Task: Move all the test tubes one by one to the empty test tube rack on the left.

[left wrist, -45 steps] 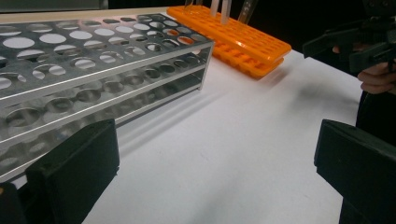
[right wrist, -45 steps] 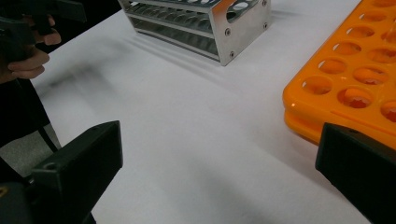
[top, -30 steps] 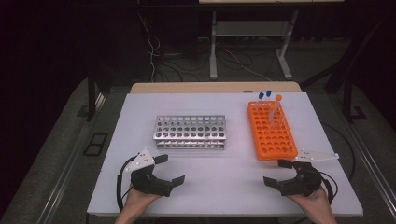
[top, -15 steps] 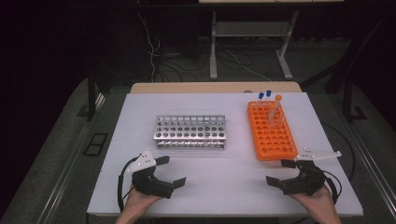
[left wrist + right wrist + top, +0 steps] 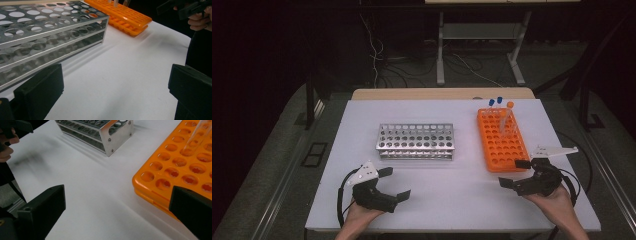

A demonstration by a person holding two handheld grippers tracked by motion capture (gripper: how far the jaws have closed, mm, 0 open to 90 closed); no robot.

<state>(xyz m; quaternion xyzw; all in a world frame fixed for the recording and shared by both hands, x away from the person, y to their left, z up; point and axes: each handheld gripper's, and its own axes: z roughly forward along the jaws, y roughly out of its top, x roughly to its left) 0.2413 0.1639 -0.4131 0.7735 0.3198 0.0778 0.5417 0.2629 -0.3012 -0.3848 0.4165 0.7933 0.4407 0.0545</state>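
Jaws on both grippers stand wide apart and empty. Your right gripper (image 5: 518, 173) rests at the near end of the orange rack (image 5: 502, 140); your left gripper (image 5: 388, 183) sits on the worktop (image 5: 462, 195) short of the metal rack (image 5: 415, 141). Capped tubes (image 5: 500, 111) stand upright at the orange rack's far end, straight ahead of the right jaws along the rack's long axis. Right hand is nearer by far; reach forward over the empty holes.
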